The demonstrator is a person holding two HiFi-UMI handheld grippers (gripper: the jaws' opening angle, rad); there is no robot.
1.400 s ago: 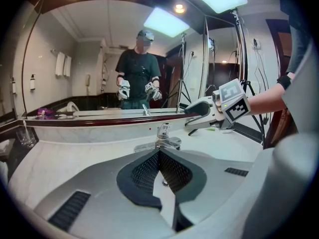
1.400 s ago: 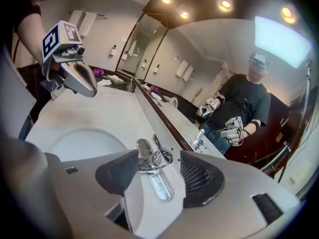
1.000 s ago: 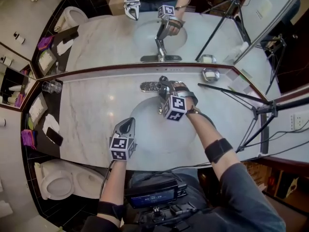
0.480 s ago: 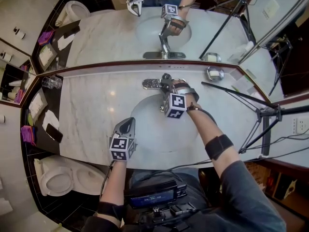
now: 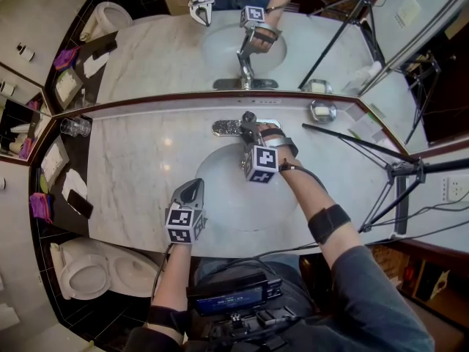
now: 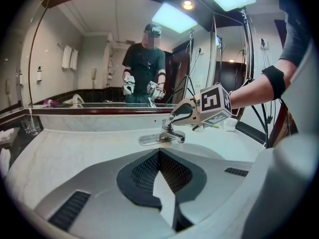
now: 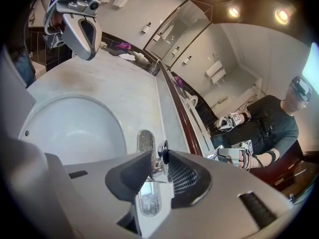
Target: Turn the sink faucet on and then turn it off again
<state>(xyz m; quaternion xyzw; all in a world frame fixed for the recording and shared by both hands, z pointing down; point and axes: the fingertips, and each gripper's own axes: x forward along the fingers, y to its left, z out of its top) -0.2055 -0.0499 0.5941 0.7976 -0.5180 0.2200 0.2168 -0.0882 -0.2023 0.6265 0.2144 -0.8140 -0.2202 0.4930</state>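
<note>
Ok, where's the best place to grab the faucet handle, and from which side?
Take the handle near its free end, jaws across its narrow sides, coming from the basin side and angled down. It rises toward the front and the mirror stands close behind, so the front is the open way in. The right gripper is shut on it just so.
</note>
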